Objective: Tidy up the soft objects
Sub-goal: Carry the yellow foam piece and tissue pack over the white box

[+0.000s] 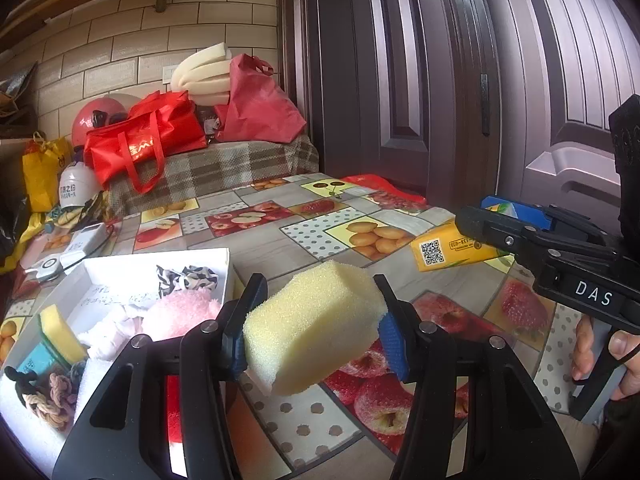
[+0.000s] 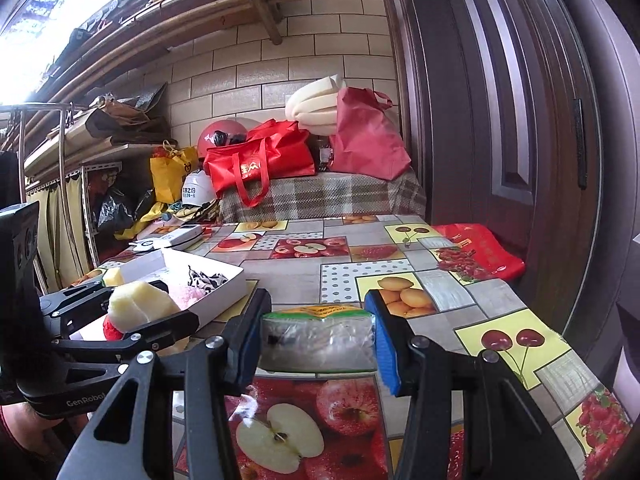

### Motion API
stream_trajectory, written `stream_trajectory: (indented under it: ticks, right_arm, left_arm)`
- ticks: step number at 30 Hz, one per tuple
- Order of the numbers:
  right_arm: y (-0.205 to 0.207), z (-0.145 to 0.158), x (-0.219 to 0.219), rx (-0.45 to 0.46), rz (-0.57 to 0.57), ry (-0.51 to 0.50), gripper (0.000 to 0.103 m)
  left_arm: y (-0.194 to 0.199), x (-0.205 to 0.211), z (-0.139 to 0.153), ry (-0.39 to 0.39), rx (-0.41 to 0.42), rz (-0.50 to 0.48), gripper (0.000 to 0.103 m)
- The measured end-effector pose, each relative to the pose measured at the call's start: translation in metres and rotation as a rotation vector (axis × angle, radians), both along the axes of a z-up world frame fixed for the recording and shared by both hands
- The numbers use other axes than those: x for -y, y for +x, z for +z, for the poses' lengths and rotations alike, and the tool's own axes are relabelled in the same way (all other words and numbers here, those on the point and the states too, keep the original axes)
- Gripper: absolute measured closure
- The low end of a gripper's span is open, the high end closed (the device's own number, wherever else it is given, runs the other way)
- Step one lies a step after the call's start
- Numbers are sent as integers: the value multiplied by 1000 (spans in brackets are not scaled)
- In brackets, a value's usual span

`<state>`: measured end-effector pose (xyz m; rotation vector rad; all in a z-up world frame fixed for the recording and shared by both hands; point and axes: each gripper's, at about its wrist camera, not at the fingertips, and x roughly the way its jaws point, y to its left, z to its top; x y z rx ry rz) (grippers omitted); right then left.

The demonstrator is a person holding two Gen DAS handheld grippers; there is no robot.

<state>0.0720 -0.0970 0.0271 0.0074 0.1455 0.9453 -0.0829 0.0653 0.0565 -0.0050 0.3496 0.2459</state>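
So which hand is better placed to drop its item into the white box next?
Left. Its tool grips the yellow foam sponge right beside the white box; the right tool, holding the orange tissue pack, is farther away.

"DAS" marks the right gripper (image 1: pixel 486 226); "GenRobot" marks the left gripper (image 2: pixel 154 312).

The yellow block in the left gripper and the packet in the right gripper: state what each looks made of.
Yellow block: open-cell foam sponge, matte; its surface is pitted with fine pores and it bulges between the left gripper pads. Packet in the right gripper: thin glossy plastic film, probably a tissue pack; it is crinkled and shows glare.
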Motion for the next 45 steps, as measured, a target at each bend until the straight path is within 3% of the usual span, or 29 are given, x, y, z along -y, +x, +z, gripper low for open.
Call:
stream_trajectory:
  ticks: [16,32,45]
  right_arm:
    - [-22,0,-4,36,7,17,54]
    - [-31,1,-13,52,45,7,55]
    - [-79,3,-44,145,173,-4,55]
  left_arm:
    - [-42,-33,0,-44,31,78,50]
    - [-82,-70,-1,-39,49,185,50]
    - [-114,-106,-5,-62,58,303,50]
